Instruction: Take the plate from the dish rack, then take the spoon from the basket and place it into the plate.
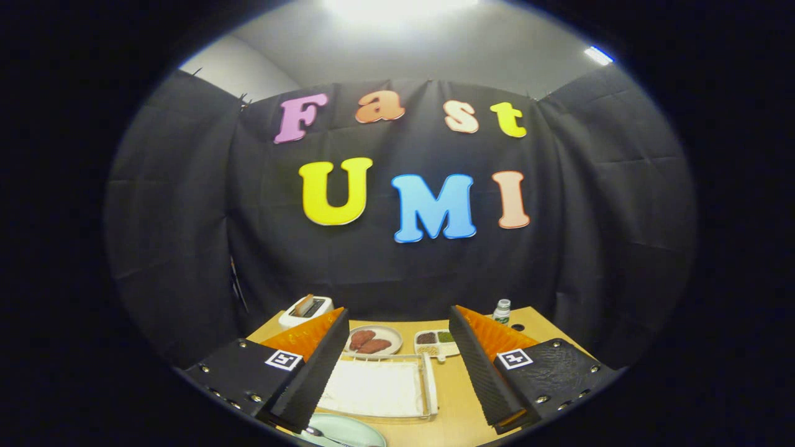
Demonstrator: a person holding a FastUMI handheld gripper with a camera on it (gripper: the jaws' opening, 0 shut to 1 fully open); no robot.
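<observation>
Wooden table under black cloth walls, seen from a high, level pose with the tongs raised off the surface.

Left to right. Beyond the left finger: white toaster at the table's back corner. Close under the left fingertip: pale green plate, a spoon lying on it (handle partly cut off, so exact resting angle unclear). Judging from that, both task things look to be at their goal and the placing step done.

Between the fingers: clear tray with a white cloth, probably a drying spot. Beyond it, a small dish holding two reddish-brown pieces, then a divided condiment dish. Past the right finger: small white bottle with green cap.

Tongs: fingers spread wide, nothing between them, touching nothing. That stance fits a release already made and a pull-back clear of the plate.
</observation>
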